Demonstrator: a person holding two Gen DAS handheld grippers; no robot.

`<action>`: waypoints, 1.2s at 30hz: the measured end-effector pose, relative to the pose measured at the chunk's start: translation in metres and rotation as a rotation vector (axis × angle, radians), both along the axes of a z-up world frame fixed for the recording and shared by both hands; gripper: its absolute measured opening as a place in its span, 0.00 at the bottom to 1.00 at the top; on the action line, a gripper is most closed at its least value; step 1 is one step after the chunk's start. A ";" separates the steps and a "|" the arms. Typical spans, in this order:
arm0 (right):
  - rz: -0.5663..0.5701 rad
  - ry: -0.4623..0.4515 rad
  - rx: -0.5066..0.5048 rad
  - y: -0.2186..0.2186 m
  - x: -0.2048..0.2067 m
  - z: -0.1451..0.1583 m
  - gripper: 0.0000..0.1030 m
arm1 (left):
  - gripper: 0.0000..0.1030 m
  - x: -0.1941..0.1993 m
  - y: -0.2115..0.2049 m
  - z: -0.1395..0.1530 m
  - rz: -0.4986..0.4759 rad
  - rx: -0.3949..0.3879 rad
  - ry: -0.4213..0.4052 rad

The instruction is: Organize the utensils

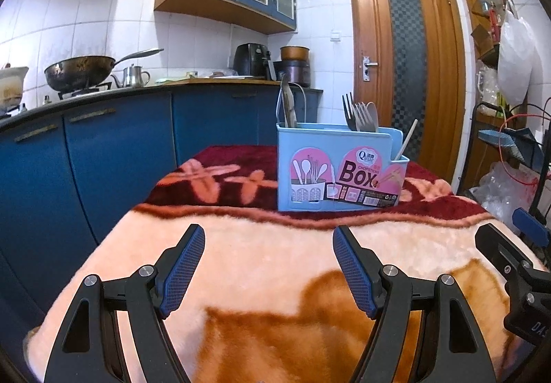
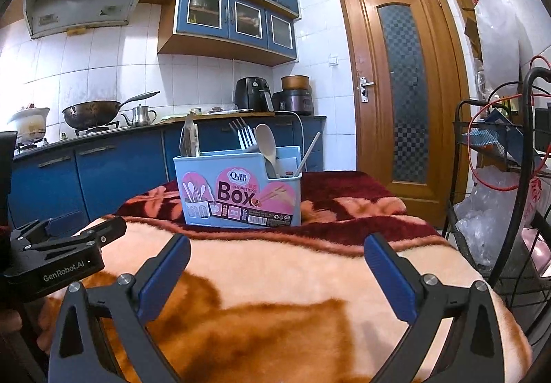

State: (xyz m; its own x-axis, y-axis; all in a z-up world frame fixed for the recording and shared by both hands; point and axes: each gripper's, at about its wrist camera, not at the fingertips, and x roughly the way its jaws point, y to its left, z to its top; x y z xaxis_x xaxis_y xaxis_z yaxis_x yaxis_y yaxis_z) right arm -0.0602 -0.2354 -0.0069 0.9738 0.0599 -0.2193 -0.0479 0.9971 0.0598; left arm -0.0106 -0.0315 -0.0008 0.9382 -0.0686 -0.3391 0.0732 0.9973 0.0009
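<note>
Jaws spread wide on both: left gripper (image 1: 268,266) and right gripper (image 2: 277,274), nothing between the blue pads, both low over the fleece blanket (image 1: 261,259). No loose utensil anywhere on the blanket. Beyond the fingertips, well apart, on the dark red band: a pale blue utensil box (image 2: 237,190), upright, pink "Chopsticks Box" label facing forward. Already inside: forks (image 2: 245,136) and a wooden spoon (image 2: 267,142) in the middle, a flat blade-like tool at the left end, one slim stick leaning in the lower right-hand pocket. Judging by that, sorting apparently finished or nearly so.
</note>
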 end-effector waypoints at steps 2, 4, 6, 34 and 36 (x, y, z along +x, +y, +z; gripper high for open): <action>-0.003 -0.002 -0.005 0.001 0.000 0.000 1.00 | 0.76 0.000 0.000 0.000 0.000 0.001 0.001; -0.005 -0.003 -0.009 0.002 -0.001 0.000 1.00 | 0.76 0.000 0.000 0.000 0.001 0.001 0.002; -0.005 -0.004 -0.011 0.002 -0.001 0.000 1.00 | 0.76 0.001 0.001 0.000 0.001 0.001 0.003; -0.006 0.000 -0.007 0.002 0.000 0.000 1.00 | 0.76 -0.001 -0.001 0.000 0.004 0.011 -0.002; -0.005 0.000 -0.008 0.003 0.000 0.000 1.00 | 0.76 0.000 -0.001 0.000 0.004 0.010 -0.001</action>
State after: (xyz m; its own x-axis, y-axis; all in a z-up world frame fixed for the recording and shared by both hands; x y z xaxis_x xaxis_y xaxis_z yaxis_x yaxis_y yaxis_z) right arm -0.0605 -0.2327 -0.0065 0.9740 0.0538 -0.2201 -0.0433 0.9977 0.0520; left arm -0.0108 -0.0321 -0.0010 0.9389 -0.0615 -0.3386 0.0692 0.9975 0.0107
